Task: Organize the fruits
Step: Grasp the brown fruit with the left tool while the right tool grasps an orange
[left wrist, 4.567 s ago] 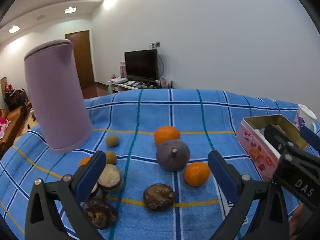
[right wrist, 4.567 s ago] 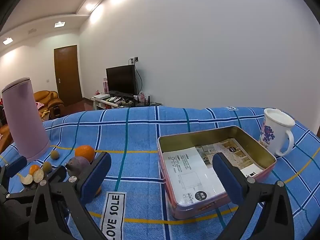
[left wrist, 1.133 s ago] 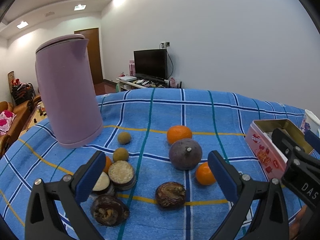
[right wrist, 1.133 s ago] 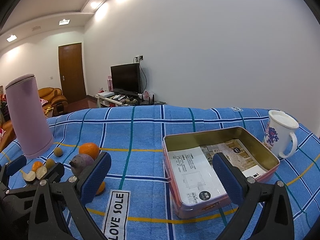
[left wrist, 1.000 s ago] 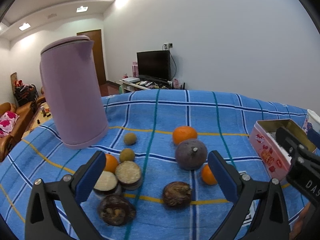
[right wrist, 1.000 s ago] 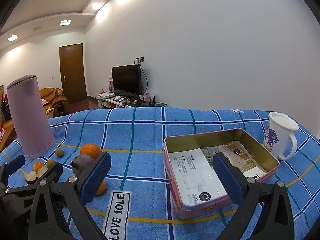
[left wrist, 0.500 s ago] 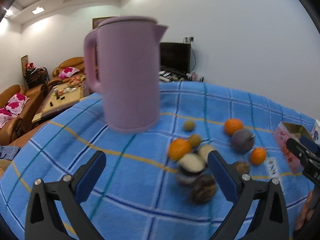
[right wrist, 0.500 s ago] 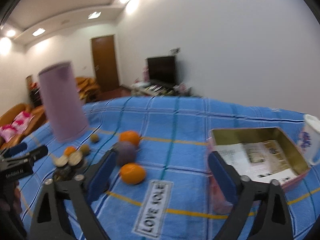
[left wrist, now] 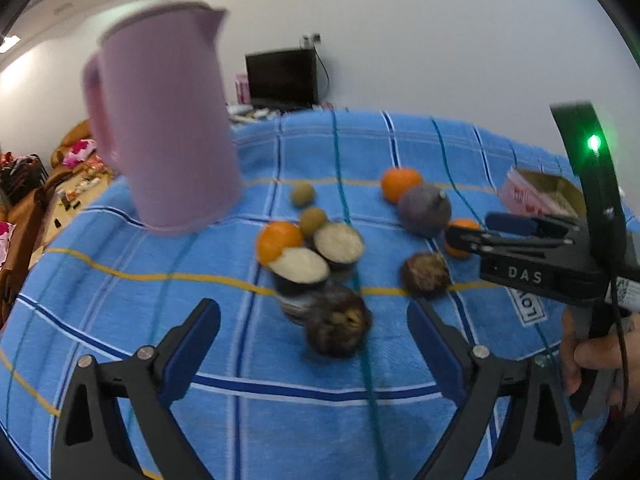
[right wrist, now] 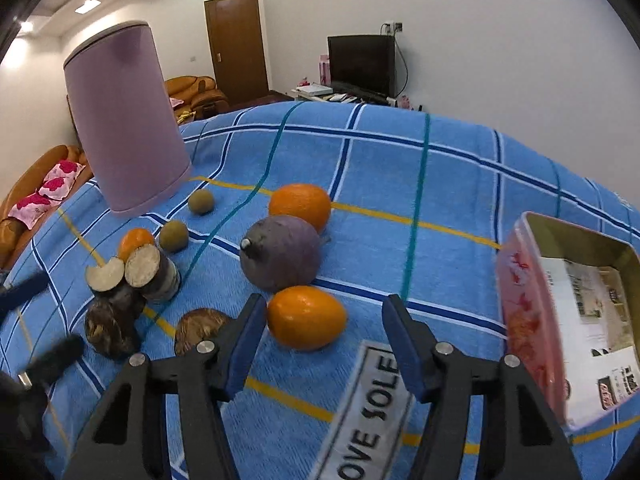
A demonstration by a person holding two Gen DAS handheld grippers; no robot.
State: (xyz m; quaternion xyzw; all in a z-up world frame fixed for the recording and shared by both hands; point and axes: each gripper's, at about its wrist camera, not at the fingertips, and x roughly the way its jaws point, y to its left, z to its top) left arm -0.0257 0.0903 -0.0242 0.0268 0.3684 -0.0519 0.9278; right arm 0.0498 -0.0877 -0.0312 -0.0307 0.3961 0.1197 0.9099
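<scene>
Both grippers have dropped nearer the fruit than a second ago, and the right gripper (right wrist: pixel 324 328) has just been narrowing its jaws, now half-closed with nothing between them; an orange (right wrist: pixel 306 323) lies just beyond its tips, untouched. The left gripper (left wrist: pixel 314 334) stands wide (only slightly narrowed) and empty, a dark wrinkled fruit (left wrist: pixel 338 330) lying just ahead of its tips.

A blue checked cloth (right wrist: pixel 380 168) covers the table in a white-walled living room with a brown door (right wrist: pixel 236 46), a television (right wrist: pixel 362 64) and an orange sofa (right wrist: pixel 196 88). On the cloth stand a lilac kettle (right wrist: pixel 128 120) and, cut off at the right edge, a pink tin (right wrist: pixel 568 316) holding printed paper. Fruit lies loose between them: a purple round fruit (right wrist: pixel 282 258), a second orange (right wrist: pixel 300 204) touching it behind, two cut halves (right wrist: pixel 132 268) and two small brownish-green fruits (right wrist: pixel 174 235).

The left view is motion-blurred, yet only it shows the kettle's handle and a hand (left wrist: pixel 596 364) holding the right gripper's grip.
</scene>
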